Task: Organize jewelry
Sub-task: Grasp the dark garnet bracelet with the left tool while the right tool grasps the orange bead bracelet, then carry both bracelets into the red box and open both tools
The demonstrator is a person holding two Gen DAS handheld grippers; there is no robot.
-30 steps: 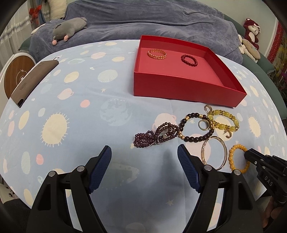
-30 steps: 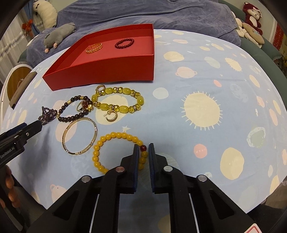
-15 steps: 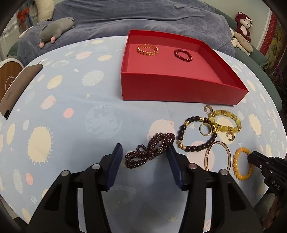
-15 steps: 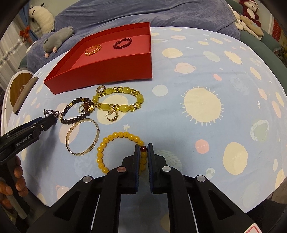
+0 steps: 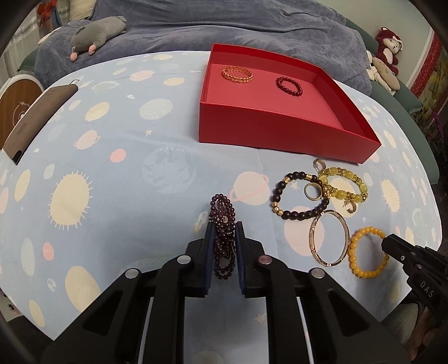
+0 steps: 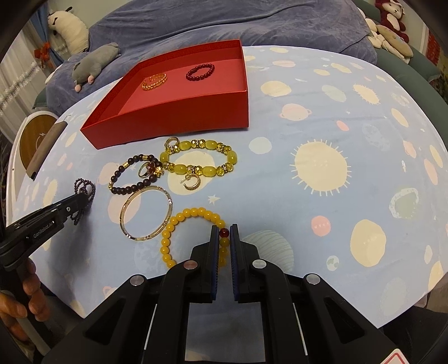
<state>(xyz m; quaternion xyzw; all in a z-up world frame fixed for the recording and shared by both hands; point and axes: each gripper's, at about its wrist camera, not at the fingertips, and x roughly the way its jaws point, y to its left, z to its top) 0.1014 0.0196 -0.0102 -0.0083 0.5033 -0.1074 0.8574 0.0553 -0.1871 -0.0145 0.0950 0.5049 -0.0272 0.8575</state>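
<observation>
Clamping a bunched strand of dark purple beads (image 5: 223, 224) between its two blue-padded fingers, the left gripper (image 5: 223, 232) sits low over the pale blue tablecloth printed with suns and planets (image 5: 112, 173), with loops of the strand spilling out past the fingertips toward 12 o'clock. In the right wrist view, the right gripper (image 6: 223, 233) has its jaws drawn narrow around the orange-yellow bead bracelet (image 6: 193, 221), pinching it at the single dark red bead on its rim. From the left gripper, a shallow red cardboard box (image 5: 280, 126) lies on the cloth at about 1 o'clock; inside it rest a gold chain-link bangle (image 5: 237, 74) and, just to its right, a small dark red bead bracelet (image 5: 289, 86), the two apart from each other. Between the box and the grippers lies a loose cluster of jewelry: a dark brown bead bracelet with gold spacers (image 5: 296, 200), a plain gold ring (image 5: 313, 191) inside its loop, a chunky yellow-green stone bracelet (image 5: 343, 188) touching it at 3 o'clock, a gold hoop earring (image 6: 191, 180) just below that, and a thin gold oval bangle (image 5: 329, 236) beside the orange-yellow bracelet. A grey plush mouse (image 5: 96, 30) lies on the blue blanket (image 5: 252, 25) beyond the cloth at 11 o'clock.
</observation>
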